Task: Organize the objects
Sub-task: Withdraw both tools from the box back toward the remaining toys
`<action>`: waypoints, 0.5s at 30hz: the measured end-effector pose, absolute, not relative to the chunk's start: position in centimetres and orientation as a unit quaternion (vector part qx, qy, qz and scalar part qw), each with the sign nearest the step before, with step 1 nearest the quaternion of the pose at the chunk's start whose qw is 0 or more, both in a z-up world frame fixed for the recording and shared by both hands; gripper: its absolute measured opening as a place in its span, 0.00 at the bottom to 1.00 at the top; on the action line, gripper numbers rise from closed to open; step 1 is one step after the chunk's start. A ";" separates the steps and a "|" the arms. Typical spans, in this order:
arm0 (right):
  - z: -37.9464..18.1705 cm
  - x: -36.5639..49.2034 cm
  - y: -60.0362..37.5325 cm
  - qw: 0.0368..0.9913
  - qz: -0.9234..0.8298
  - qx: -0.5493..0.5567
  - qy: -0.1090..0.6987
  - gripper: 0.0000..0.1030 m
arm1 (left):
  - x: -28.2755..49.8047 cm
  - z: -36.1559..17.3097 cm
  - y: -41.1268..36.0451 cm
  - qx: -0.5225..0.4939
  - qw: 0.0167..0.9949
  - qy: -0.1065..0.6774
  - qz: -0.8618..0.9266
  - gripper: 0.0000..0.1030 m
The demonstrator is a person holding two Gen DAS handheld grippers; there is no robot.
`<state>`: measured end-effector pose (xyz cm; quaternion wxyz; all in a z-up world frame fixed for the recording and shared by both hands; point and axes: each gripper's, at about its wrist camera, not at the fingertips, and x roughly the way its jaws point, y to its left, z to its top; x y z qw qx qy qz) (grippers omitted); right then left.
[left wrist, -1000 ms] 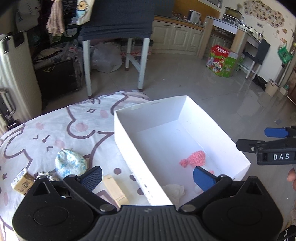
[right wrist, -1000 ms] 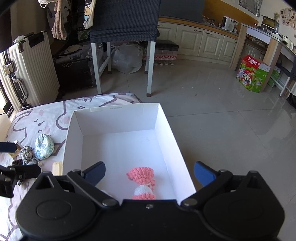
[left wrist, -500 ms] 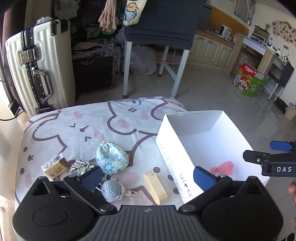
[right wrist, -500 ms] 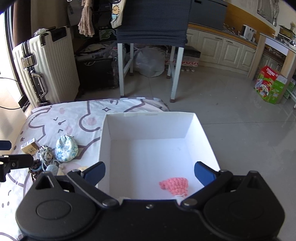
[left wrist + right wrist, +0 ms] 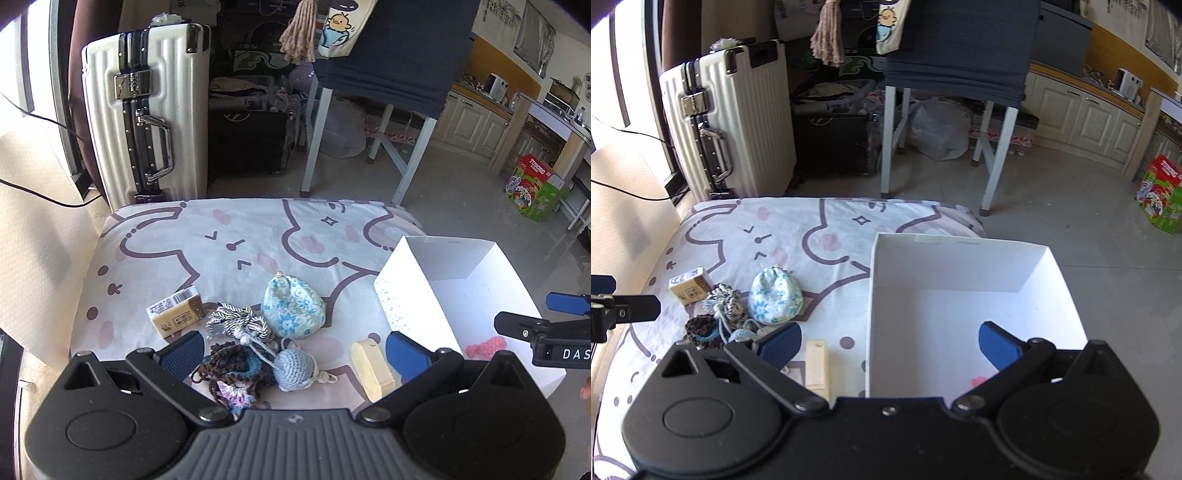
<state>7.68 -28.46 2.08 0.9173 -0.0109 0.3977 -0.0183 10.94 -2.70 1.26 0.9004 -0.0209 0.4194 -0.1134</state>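
Left wrist view: one white box (image 5: 413, 291) is being shown at the right end of the cartoon-print surface (image 5: 229, 236), with one pink crochet piece (image 5: 485, 346) lying inside it near the right tongs (image 5: 532, 317), which are being seen side-on with their two blue-tipped fingers spread apart. Six loose things are being counted beside the box: one small carton (image 5: 175, 312), one striped tassel bundle (image 5: 236, 325), one floral pouch (image 5: 293, 310), one dark crochet ring (image 5: 236, 369), one grey-blue crochet ball (image 5: 297, 371) and one pale wooden block (image 5: 371, 365). The left tongs (image 5: 293, 354) are being held wide apart and empty above the ball and the ring, well clear of the box.

Compared with half a second ago, the left camera is being pointed further from the box, so the pile is being framed between the pads and the dark ring is being brought into sight. In the right wrist view the right tongs (image 5: 889, 345) are being held apart and empty, now straddling the left wall of the box (image 5: 960, 295); the pink piece is being largely hidden behind the tongs' body.
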 end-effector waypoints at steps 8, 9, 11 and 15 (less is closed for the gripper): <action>2.1 8.4 -26.4 0.918 0.000 -0.012 0.396 1.00 | 11.1 0.7 0.1 -0.030 0.902 0.423 -0.082 1.00; 2.2 8.5 -26.2 0.918 0.001 -0.012 0.395 1.00 | 11.0 0.7 0.4 -0.030 0.902 0.423 -0.078 1.00; 2.2 8.6 -26.0 0.919 0.003 -0.011 0.395 1.00 | 11.1 0.6 0.8 -0.028 0.903 0.423 -0.072 1.00; 2.3 8.8 -25.6 0.919 0.008 -0.009 0.395 1.00 | 11.0 0.4 1.3 -0.027 0.902 0.425 -0.064 1.00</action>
